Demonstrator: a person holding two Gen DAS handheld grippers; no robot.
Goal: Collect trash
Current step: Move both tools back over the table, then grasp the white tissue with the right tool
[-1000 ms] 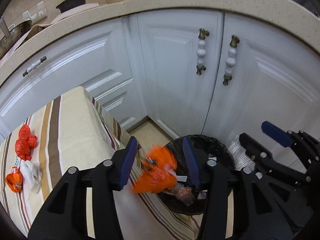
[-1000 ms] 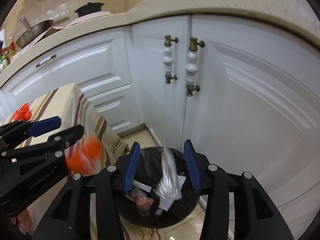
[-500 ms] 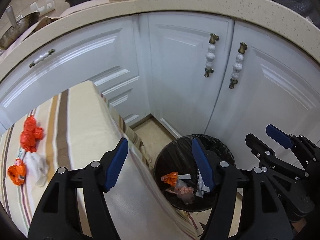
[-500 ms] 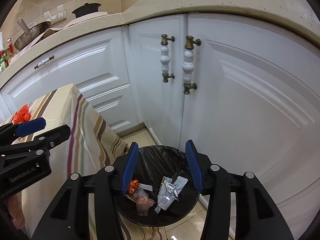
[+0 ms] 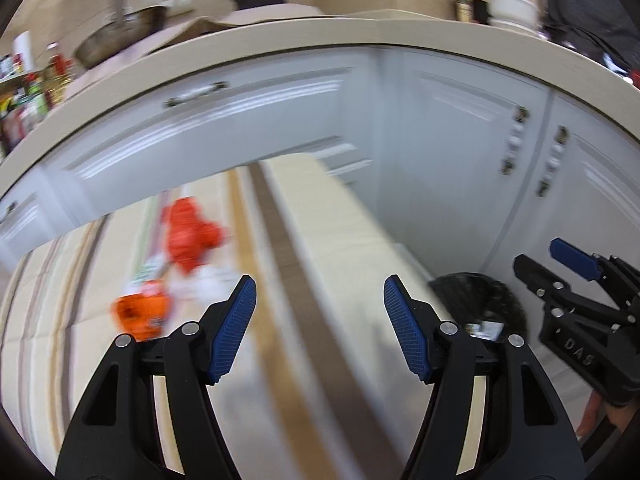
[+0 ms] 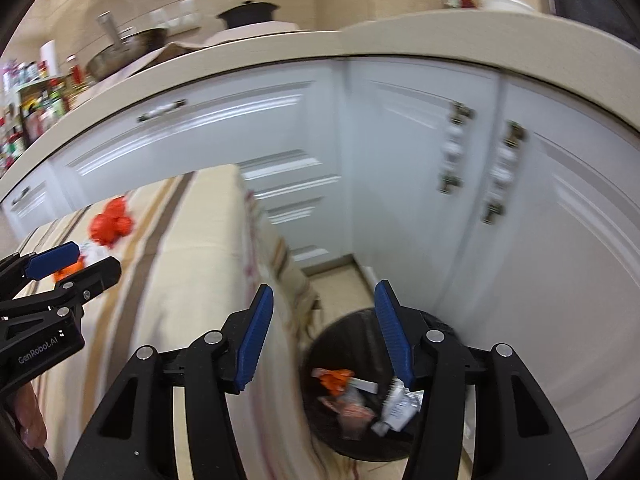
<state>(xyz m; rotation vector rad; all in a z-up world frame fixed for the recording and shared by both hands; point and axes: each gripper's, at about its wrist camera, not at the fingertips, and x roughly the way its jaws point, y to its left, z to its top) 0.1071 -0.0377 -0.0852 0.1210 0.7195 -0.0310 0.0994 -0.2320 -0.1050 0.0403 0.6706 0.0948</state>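
A black-lined trash bin (image 6: 436,322) stands on the floor by the white cabinets, with an orange wrapper (image 6: 334,378) and a silvery packet (image 6: 400,402) inside; its rim (image 5: 480,292) also shows in the left wrist view. On the striped tablecloth (image 5: 320,240) lie blurred red wrappers (image 5: 188,236), an orange wrapper (image 5: 140,312) and a white scrap (image 5: 208,284). My left gripper (image 5: 318,328) hangs open and empty over the cloth, right of that trash. My right gripper (image 6: 322,336) is above the bin's left edge, jaws opening, nothing between them.
White cabinet doors with beaded handles (image 6: 454,148) stand behind the bin. A beige countertop (image 6: 280,56) carries a pan (image 6: 128,48), a black pot lid (image 6: 248,10) and bottles (image 6: 32,96). The table's corner (image 6: 240,176) overhangs close to the bin.
An orange wrapper dropped from my left gripper into the bin, and a clear packet fell from my right. Both grippers then swung left, the left one over the table, its jaws wider.
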